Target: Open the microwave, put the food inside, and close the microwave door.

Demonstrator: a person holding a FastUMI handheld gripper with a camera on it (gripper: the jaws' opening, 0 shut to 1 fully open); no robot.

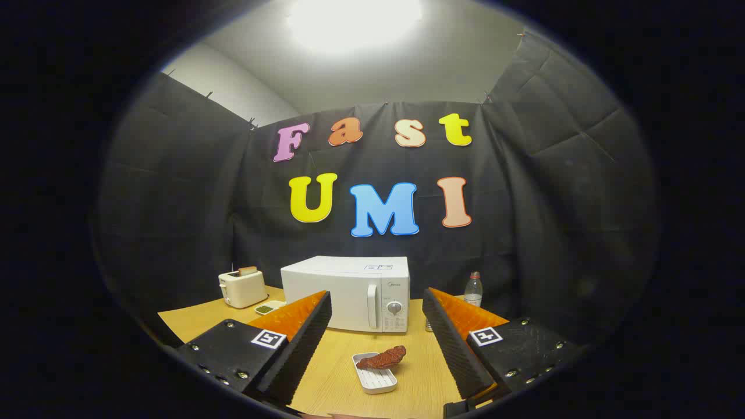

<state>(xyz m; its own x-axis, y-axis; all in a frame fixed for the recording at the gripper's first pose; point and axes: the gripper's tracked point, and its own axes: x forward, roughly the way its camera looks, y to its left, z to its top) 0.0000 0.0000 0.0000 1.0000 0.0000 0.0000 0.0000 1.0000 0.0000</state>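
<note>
Beyond the spread, empty fingers of the gripper [377,326], the microwave [346,293] stands closed on the table [192,319]; the food [382,358] lies in its tray [375,378] between them. Approach the door handle [371,306] squarely, grip it, and pull along the hinge arc.

Wooden table [192,320] in a black-cloth booth. Cream toaster [242,287] at the table's far left, 1 slice of toast [248,270] sticking up from its slot. Small dish [269,308] with something green just beside the toaster's right. Clear water bottle [473,290], red cap, upright near the back wall.
</note>
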